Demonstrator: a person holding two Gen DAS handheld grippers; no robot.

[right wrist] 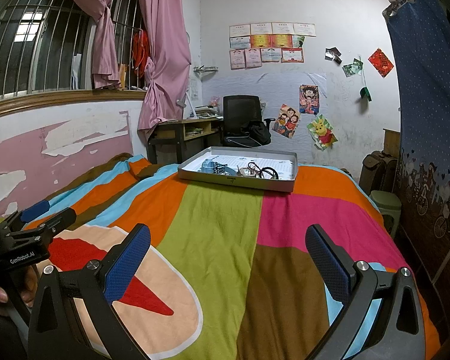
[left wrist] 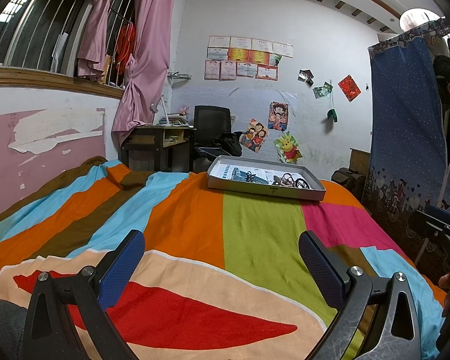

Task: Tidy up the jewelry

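Observation:
A shallow grey tray (left wrist: 267, 191) (right wrist: 234, 181) rests on the far part of a bed with a multicoloured blanket. Inside lie a light blue holder (left wrist: 240, 175) (right wrist: 214, 166) on the left and a tangle of dark bracelets and jewelry (left wrist: 291, 180) (right wrist: 259, 172) on the right. My left gripper (left wrist: 222, 258) hovers open over the near blanket, well short of the tray. My right gripper (right wrist: 228, 258) is likewise open and empty, also far from the tray. The left gripper's body (right wrist: 30, 228) shows at the left edge of the right wrist view.
The blanket (left wrist: 261, 234) (right wrist: 219, 228) covers the whole bed. Beyond the bed stand a desk (left wrist: 159, 141) and a black office chair (left wrist: 213, 132). A blue patterned curtain (left wrist: 405, 138) hangs to the right, and a pink wall runs along the left. A green stool (right wrist: 387, 204) sits beside the bed.

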